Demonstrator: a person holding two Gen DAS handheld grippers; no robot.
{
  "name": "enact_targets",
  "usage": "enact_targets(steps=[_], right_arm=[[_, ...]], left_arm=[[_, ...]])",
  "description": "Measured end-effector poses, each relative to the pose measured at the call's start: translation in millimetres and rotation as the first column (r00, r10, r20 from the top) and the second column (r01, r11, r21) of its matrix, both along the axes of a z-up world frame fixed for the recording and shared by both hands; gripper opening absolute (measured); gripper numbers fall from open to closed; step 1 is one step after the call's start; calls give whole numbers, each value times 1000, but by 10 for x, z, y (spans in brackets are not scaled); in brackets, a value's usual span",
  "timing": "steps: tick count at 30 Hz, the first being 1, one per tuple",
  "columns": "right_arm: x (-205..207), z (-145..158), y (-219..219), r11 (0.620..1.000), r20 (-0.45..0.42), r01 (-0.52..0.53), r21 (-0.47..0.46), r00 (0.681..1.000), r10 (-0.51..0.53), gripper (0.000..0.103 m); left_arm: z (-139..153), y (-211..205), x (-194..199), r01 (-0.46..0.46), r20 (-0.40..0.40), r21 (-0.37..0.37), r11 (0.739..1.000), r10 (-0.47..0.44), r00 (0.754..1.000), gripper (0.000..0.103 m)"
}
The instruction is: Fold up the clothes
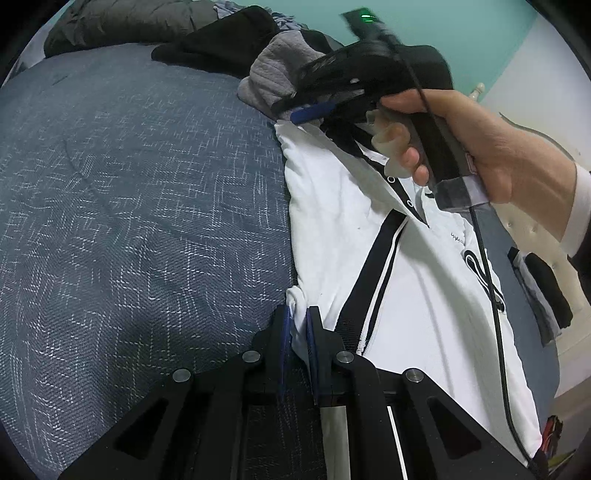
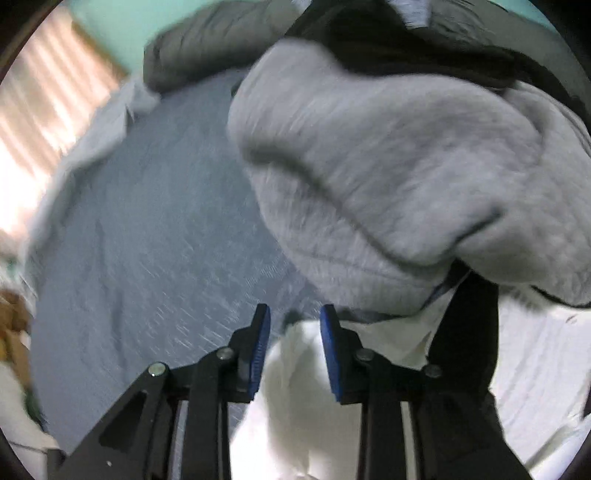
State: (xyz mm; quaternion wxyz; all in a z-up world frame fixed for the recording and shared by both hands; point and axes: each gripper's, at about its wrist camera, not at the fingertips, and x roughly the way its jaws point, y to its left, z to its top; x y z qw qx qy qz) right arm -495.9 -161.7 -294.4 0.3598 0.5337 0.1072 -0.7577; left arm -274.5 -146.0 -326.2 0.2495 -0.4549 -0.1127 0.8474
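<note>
On bed, nearest: left gripper (image 1: 298, 325) pinched tight on a bunched fold at the left edge of the white shirt (image 1: 332, 221), fabric squeezed between the blue pads.
Shirt: white with black trim and snaps, lying flat on the blue-grey bedspread (image 1: 129, 203), right half of the left-wrist view.
Right gripper: (image 2: 293, 347) fingers parted narrowly, white cloth under and between them, pads not pressing on it; view blurred.
Right hand: (image 1: 472, 147) grips the gripper handle over the shirt's collar end, white cuff at wrist.
Beyond shirt: grey sweater (image 2: 388, 166) heaped against the shirt's top edge.
Farthest: black garment (image 1: 221, 40) and dark quilt (image 1: 122, 22) at the bed's far edge, teal wall behind.
</note>
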Motion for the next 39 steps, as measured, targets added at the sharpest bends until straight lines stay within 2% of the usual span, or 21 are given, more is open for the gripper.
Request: enact_targets(steps=[1,2,3,5,9,13,19,22,23,24,25,28,29,30,33,39], right_arm=[[0,-21,-14,1000,-1,3,11,1000,-3,23],[-2,-41,-23,1000,0,7,18,1000,-7,11],[-4,-61,-31,1000,0,12,26,1000,-12,5],[-12,-59,-26,999,-15,27,16,1000,-27,3],[-81,24,53,996,-63,80,-39,995,-82,1],[-176,-9,102,992,-63,119,-48,991,-122,0],[-179,35,109,992,-40,79,-95,996,-83,0],[-168,92,118,992,-12,57,-109,998,-59,4],[-147,114,106,994,-13,39,-104,999,-41,12],[-127,135,94,995,-15,21,-99,1000,-23,31],[-95,126,66,997,-12,2,-77,1000,-3,38],[-5,98,-17,999,-23,-35,-11,999,34,40],[2,68,-28,999,-26,-30,11,999,31,31],[-11,46,-61,999,-17,-29,19,999,30,16],[-31,-19,-40,999,-16,-35,41,999,36,2],[-183,21,45,999,-54,44,4,998,-44,0]], left_arm=[[0,2,4,0,0,-1,1000,0,1000,10],[-1,5,8,0,0,-2,1000,0,1000,10],[-1,7,13,0,-1,-2,1000,0,1000,10],[-2,11,21,0,-1,-4,1000,0,1000,10],[-3,21,38,1,-2,-7,1000,-1,1000,10],[-5,25,51,0,-2,-9,1000,0,1000,10],[-12,12,66,-2,1,-2,1000,2,1000,10],[-13,17,89,-2,1,-2,1000,2,1000,10],[-13,19,97,-3,1,-3,1000,3,1000,10],[-24,19,53,-3,1,-3,1000,3,1000,10],[-36,18,0,-3,1,-4,1000,3,1000,10],[-84,28,-34,-3,1,-7,1000,3,1000,10],[-74,43,-65,-3,1,-8,1000,3,1000,10],[-67,50,-88,-3,0,-9,1000,3,1000,10],[-69,39,-104,-3,-1,-10,1000,3,1000,10],[-33,56,-92,-2,-1,-13,1000,2,1000,10]])
